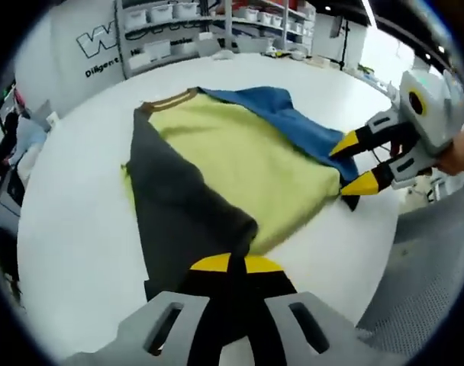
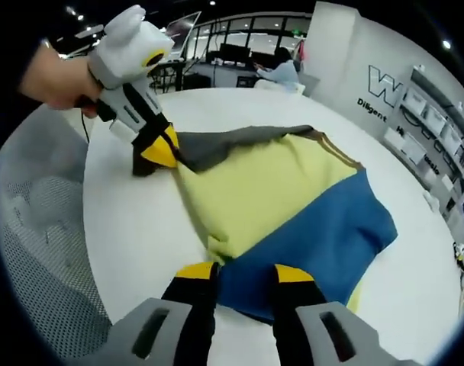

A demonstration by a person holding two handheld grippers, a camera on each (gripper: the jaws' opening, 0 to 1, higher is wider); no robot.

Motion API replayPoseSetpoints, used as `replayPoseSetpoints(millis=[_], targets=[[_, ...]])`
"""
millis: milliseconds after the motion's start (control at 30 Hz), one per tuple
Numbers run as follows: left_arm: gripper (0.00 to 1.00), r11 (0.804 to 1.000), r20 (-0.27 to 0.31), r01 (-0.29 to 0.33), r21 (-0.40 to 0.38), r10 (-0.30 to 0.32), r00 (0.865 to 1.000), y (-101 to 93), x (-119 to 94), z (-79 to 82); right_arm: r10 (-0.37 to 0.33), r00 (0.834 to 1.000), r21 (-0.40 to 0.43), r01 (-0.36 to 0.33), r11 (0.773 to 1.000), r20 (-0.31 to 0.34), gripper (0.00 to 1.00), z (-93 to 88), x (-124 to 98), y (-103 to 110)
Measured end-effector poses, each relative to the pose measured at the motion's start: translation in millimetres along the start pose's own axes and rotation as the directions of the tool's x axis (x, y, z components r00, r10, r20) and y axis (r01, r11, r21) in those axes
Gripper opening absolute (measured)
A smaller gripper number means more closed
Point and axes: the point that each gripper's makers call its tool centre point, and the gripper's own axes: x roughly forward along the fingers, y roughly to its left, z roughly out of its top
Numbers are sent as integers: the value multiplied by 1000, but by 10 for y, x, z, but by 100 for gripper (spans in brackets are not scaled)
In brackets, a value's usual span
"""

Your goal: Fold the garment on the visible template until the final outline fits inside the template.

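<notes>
A garment lies on the white round table. It has a yellow-green body, a dark grey sleeve and a blue sleeve. My left gripper is shut on the end of the grey sleeve, which is folded over the body. In the right gripper view the left gripper pinches the grey sleeve at the table's far left. My right gripper stands open, its jaws either side of the blue sleeve's edge. In the left gripper view the right gripper comes in from the right at the garment's corner.
A grey mesh surface borders the table, also seen as mesh at the left. Shelves with white bins line the back wall. A person sits at a desk beyond the table. A hand holds the left gripper.
</notes>
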Motion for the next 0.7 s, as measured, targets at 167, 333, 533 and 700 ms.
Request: replayPoseSetpoints(millis=[167, 333, 533, 700], targets=[[5, 999, 12, 22, -31, -22, 1000, 53, -86, -14, -8, 999, 11, 8, 1000, 42, 0, 59, -92, -33], [4, 997, 34, 34, -74, -31, 999, 202, -205, 0, -20, 997, 84, 14, 996, 68, 0, 92, -204, -155], [3, 991, 37, 34, -127, -30, 999, 422, -264, -55, 42, 995, 179, -58, 982, 90, 0, 101, -310, -225], [3, 985, 75, 57, -163, -45, 996, 430, -283, 25, 14, 993, 195, -37, 980, 116, 0, 131, -418, -381]])
